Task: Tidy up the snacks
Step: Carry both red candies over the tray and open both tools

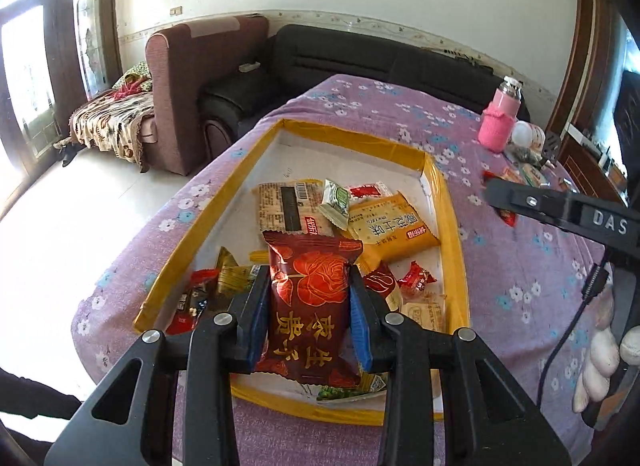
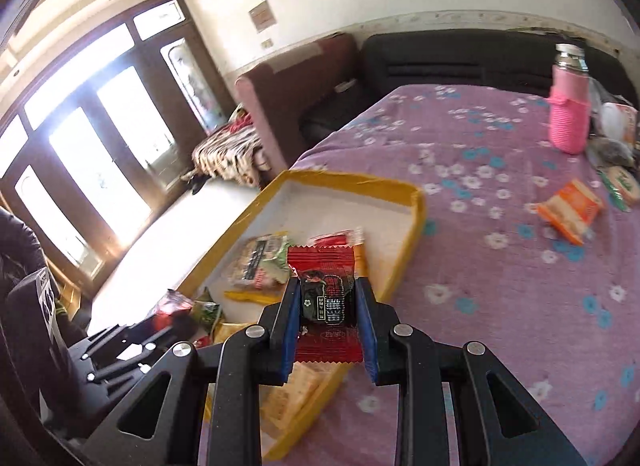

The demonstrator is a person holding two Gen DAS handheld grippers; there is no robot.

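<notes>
My left gripper is shut on a dark red snack packet with a gold rose, held over the near half of a yellow-rimmed tray. Several snack packets lie in the tray, among them an orange one and a green one. My right gripper is shut on a small red and black packet, above the tray's right rim. The right gripper's arm shows at the right edge of the left wrist view.
The tray sits on a table under a purple flowered cloth. An orange packet lies loose on the cloth. A pink-sleeved bottle and other clutter stand at the far right. Sofas stand behind the table.
</notes>
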